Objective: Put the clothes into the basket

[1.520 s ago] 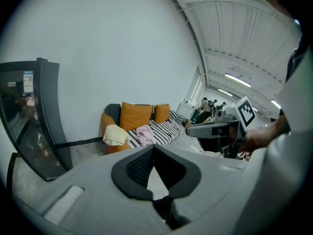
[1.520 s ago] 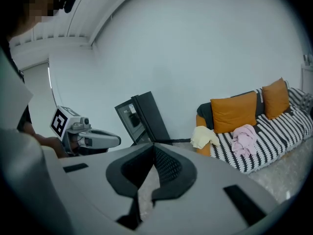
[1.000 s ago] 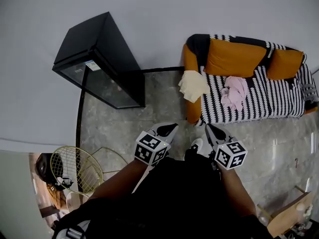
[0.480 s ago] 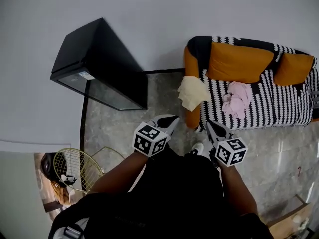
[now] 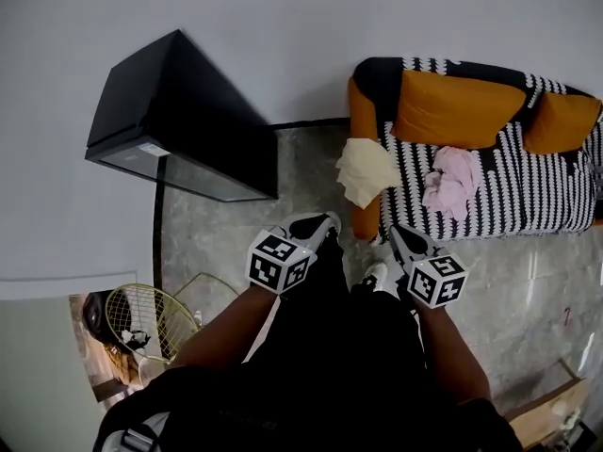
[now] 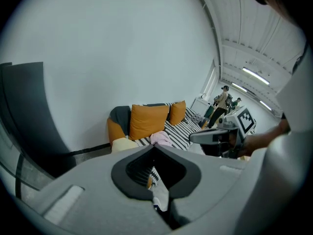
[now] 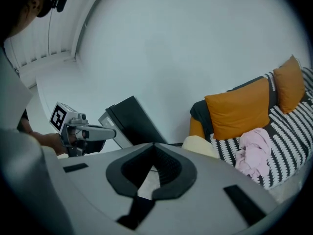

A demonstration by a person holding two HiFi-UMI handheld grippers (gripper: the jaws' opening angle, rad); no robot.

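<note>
**Both grippers clenched and empty, clothes on the sofa**

The person stands on the grey stone floor (image 5: 236,238) facing a black-and-white striped sofa (image 5: 528,191), which stands against the pale wall. The left gripper (image 5: 327,221) and the right gripper (image 5: 395,231) are held out side by side in front of the body, both pointing towards the sofa and both short of it. In each gripper's own view the jaws are closed tip to tip, with nothing between them.

A pink garment (image 5: 450,179) lies crumpled on the striped seat, just in front of the two orange cushions (image 5: 457,106). A cream garment (image 5: 366,169) hangs over the sofa's orange arm, at the end nearest the left gripper. Neither gripper touches either piece.

A gold wire basket (image 5: 141,316) stands at the lower left of the head view, behind the person's left arm and well apart from the sofa. A small dark thing seems to lie inside it, too small to make out. A tall black cabinet (image 5: 179,121) stands against the wall between the basket and the sofa.
</note>
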